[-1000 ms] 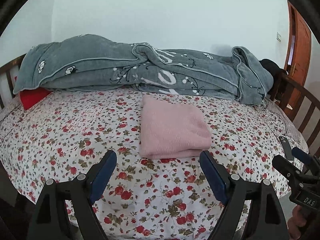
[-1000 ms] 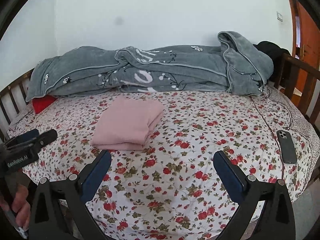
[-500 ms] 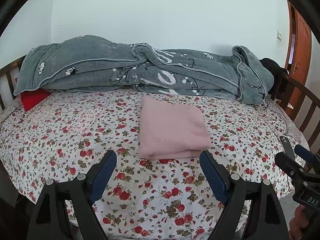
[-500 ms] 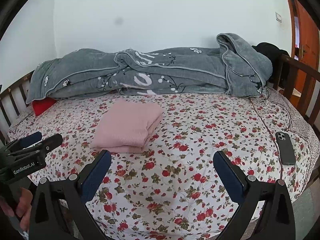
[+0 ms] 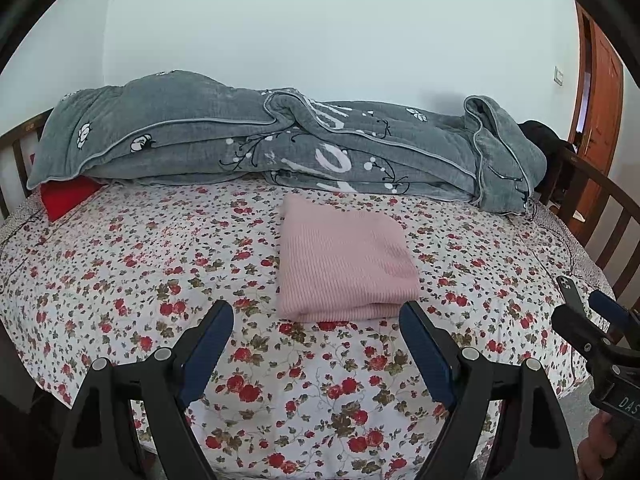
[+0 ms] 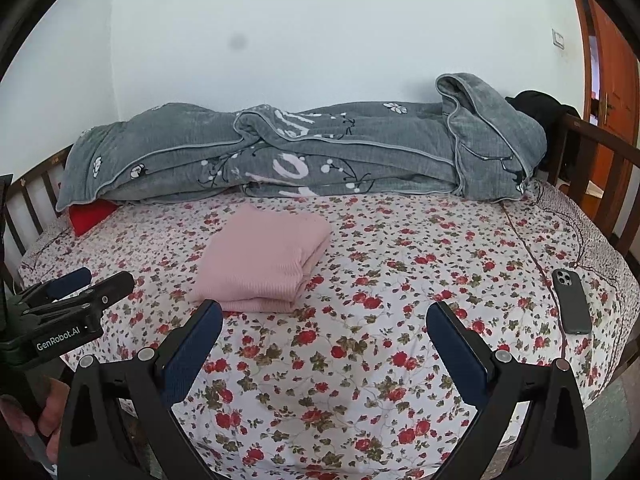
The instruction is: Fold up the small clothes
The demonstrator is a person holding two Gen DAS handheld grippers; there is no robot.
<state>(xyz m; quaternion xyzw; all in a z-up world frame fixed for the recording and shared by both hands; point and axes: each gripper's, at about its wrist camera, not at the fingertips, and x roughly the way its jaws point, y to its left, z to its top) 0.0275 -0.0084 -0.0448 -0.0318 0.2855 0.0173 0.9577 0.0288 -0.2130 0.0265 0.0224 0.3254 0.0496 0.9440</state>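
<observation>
A pink knitted garment (image 5: 340, 256) lies folded into a neat rectangle on the flowered bedspread (image 5: 160, 264), in the middle of the bed. My left gripper (image 5: 316, 316) hovers just in front of its near edge, jaws wide open, nothing between them. The right wrist view shows the same pink garment (image 6: 260, 260) to the left of my right gripper (image 6: 324, 316), which is open and empty above the bedspread (image 6: 400, 280). Each gripper also appears at the edge of the other's view: the right gripper (image 5: 592, 320) and the left gripper (image 6: 80, 284).
A grey blanket (image 5: 280, 144) is bunched along the wall at the far side. A red cushion (image 5: 68, 196) peeks out at far left. A dark phone (image 6: 571, 300) lies near the right edge. Wooden bed rails (image 6: 592, 168) and a door (image 6: 612, 92) stand at right.
Both views have shifted slightly, so the bed and garment sit a little lower in frame. The garment has not moved and both grippers stay open.
</observation>
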